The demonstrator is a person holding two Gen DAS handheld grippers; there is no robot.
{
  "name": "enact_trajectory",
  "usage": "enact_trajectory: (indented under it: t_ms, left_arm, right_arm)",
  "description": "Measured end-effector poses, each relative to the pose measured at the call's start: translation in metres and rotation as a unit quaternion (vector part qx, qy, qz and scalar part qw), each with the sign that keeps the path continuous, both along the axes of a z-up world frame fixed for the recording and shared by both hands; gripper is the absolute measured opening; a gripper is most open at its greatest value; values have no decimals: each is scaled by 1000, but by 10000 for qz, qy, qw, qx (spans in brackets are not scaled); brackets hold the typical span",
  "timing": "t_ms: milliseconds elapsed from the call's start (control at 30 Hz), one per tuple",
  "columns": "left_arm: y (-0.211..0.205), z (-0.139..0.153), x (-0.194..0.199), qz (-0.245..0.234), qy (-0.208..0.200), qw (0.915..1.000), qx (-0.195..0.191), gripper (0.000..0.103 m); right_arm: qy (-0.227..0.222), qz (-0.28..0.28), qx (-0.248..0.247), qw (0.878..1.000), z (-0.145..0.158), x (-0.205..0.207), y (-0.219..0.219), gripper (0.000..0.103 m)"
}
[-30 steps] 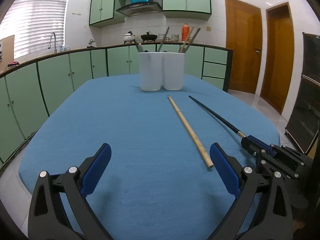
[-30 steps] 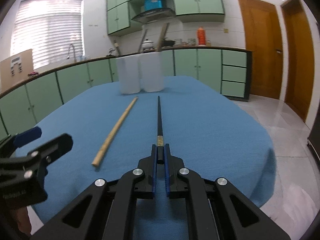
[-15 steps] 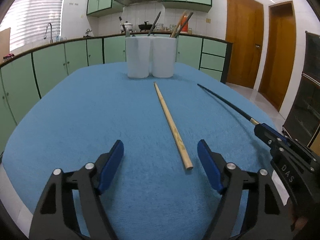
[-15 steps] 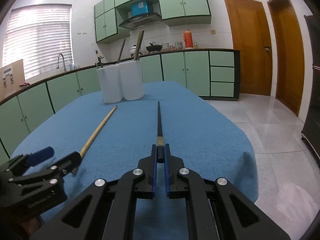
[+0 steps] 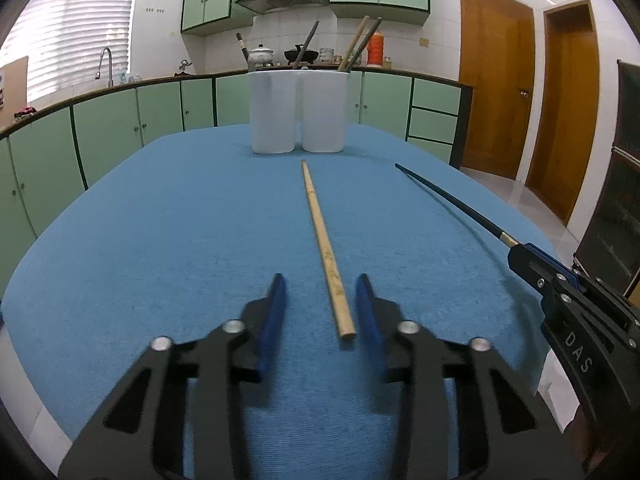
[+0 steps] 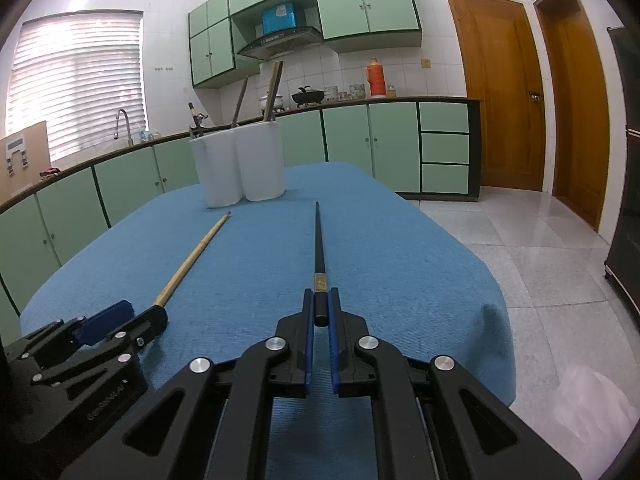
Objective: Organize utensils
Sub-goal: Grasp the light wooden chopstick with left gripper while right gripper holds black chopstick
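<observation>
A light wooden chopstick (image 5: 324, 236) lies on the blue tablecloth (image 5: 160, 220), pointing at the twin white holder (image 5: 298, 112), which has several sticks standing in it. My left gripper (image 5: 320, 278) straddles the stick's near end. Its jaws are closing, and a gap still shows on each side of the stick. My right gripper (image 6: 321, 296) is shut on the butt of a black chopstick (image 6: 319, 240), whose tip reaches toward the holder (image 6: 240, 164). In the right wrist view the left gripper (image 6: 120, 320) sits at the lower left on the wooden chopstick (image 6: 192, 256). The right gripper (image 5: 532, 260) and black chopstick (image 5: 448, 196) show at the right of the left wrist view.
Green cabinets and a counter with a sink (image 6: 124, 128) run behind the table. Tiled floor (image 6: 540, 260) and two wooden doors (image 6: 496, 92) lie to the right. The table's right edge drops off close beside my right gripper.
My left gripper has come forward and lower over the wooden chopstick's near end, and its jaws have narrowed from wide to close around it. The right gripper still holds the black chopstick.
</observation>
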State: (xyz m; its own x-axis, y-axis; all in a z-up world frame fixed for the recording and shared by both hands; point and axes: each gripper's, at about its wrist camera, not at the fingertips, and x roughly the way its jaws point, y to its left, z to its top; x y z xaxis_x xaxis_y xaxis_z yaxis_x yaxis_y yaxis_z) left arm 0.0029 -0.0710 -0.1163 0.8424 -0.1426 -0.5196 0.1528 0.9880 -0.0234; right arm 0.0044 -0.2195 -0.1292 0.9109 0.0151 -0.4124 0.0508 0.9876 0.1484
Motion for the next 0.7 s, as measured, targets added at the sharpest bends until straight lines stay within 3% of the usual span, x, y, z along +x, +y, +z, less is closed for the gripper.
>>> enact_trajectory:
  t_ms: [133,367,700]
  left_arm:
    - [-2,1,3,-25,5,10000,-4,9]
    - [0,7,3,-23,-35,10000,-30,6]
    - [8,53,-10,11,-723,9970,286,6]
  right_arm:
    - [-4,-24,18,10000,1,1,-2,7]
    - [-67,-31,-69,9999,3,1,-1,7]
    - [-621,39,-583,9964,42,-4,1,7]
